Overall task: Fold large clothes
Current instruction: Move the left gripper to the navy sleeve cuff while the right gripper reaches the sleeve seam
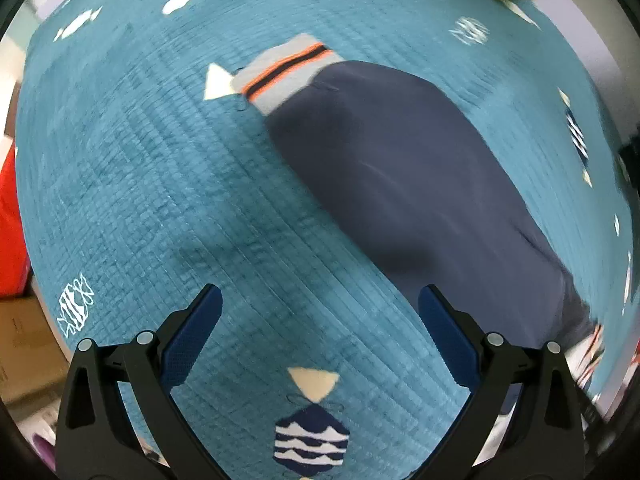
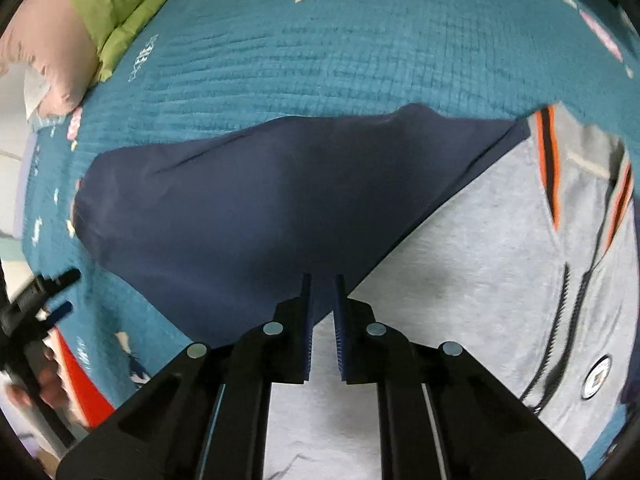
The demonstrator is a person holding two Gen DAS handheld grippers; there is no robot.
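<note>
**Right gripper nipped on the sleeve, left gripper spread**

Left wrist view: our left gripper (image 1: 320, 308) hangs spread wide, empty, above the teal quilted bedspread (image 1: 160, 180). The jacket's navy sleeve (image 1: 400, 180) lies smooth and slippery-looking, its ribbed grey cuff (image 1: 288, 74) with an orange stripe pointing toward the far edge. If we drop here we pinch ribbed quilt, not garment.

Right wrist view: our right gripper (image 2: 323, 280) is pressed nearly together at the sleeve's near hem, over the fleecy grey jacket body (image 2: 460, 260) (whether cloth is truly caught we cannot tell). Thin navy fabric could slide free, or the body beneath could come along.
</note>
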